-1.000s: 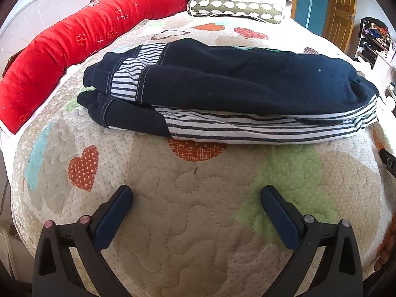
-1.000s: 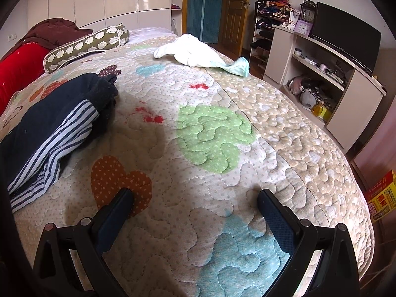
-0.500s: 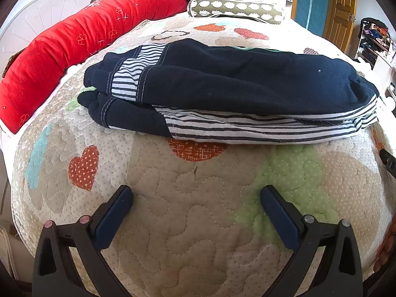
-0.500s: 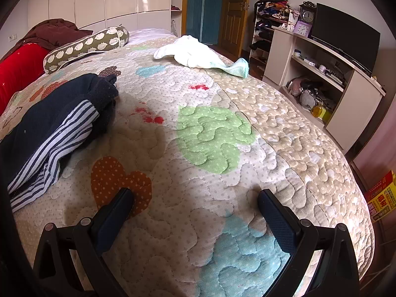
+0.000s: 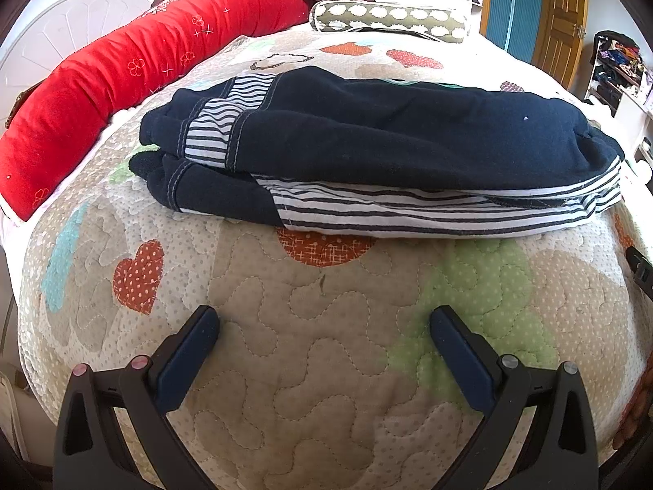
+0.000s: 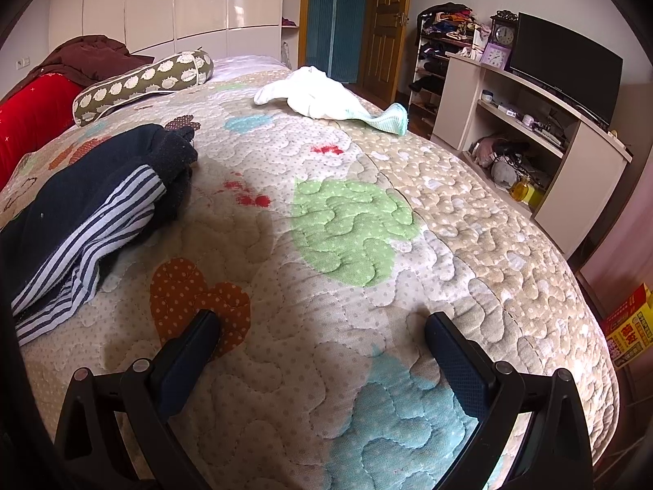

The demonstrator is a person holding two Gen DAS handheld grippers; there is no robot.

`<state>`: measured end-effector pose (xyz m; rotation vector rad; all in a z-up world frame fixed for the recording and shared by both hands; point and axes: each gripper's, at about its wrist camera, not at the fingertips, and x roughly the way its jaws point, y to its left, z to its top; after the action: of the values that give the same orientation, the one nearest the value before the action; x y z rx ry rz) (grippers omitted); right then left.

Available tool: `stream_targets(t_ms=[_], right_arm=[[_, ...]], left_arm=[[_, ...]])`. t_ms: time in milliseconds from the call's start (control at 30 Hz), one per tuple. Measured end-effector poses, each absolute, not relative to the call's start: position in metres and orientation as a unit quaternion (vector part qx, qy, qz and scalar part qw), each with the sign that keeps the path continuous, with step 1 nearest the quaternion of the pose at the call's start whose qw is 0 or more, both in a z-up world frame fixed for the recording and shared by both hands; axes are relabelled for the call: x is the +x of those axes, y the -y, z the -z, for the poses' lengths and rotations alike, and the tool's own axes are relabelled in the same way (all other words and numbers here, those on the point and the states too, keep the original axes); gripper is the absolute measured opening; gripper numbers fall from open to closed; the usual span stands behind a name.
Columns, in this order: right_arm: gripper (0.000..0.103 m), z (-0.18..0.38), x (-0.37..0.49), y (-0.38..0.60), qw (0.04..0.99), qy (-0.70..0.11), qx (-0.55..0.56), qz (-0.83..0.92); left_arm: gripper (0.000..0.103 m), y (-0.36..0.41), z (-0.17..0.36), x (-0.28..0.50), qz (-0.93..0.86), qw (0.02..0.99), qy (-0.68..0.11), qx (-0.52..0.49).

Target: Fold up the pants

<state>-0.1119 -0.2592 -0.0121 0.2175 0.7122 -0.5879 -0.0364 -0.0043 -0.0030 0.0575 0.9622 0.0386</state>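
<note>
- The navy-blue cotton pants with white-and-navy striped panels (image 5: pixel 379 155) lie folded in a long, layered bundle across the middle of the patchwork quilted bedspread (image 5: pixel 310 347), near the long red bolster cushion (image 5: pixel 122 77) and well apart from both tools.
- The upper layer sits slightly askew on the lower one, with the striped edge sticking out along the near side and at the right end (image 6: pixel 81 220); in my judgement a careless nudge or a lift from one end only could slide the layers apart and undo the fold.
- The soft, thick fabric looks springy, so the bundle could slump open if another fold is pressed without holding both ends.
- The left tool (image 5: pixel 324 326) hovers low over the bedspread in front of the pants, its fingers spread wide and holding nothing.
- The right tool (image 6: pixel 322 332) is likewise wide open and empty, over bare quilt to the right of the pants, pointed towards the crumpled white-and-mint towel (image 6: pixel 326 98).
- Compared with a second ago, practically nothing differs: the pants keep the same shape and place, and both tools stay put at the same opening.
</note>
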Motion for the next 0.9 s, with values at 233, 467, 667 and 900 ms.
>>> stream_targets(t_ms=[233, 467, 667, 900], right_arm=[[0.102, 0.013, -0.113, 0.258, 0.891, -0.338, 0.103, 0.285], [0.102, 0.013, -0.113, 0.258, 0.891, -0.337, 0.102, 0.285], [0.102, 0.013, -0.114, 0.257, 0.891, -0.338, 0.102, 0.285], [0.102, 0.014, -0.118, 0.256, 0.893, -0.336, 0.102, 0.281]], left_arm=[[0.103, 0.003, 0.002, -0.039, -0.018, 0.887, -0.461, 0.021], [0.103, 0.003, 0.003, -0.04, -0.019, 0.889, -0.456, 0.021], [0.103, 0.005, 0.004, -0.043, -0.018, 0.891, -0.454, 0.022], [0.103, 0.016, 0.002, -0.035, -0.019, 0.892, -0.447, 0.068]])
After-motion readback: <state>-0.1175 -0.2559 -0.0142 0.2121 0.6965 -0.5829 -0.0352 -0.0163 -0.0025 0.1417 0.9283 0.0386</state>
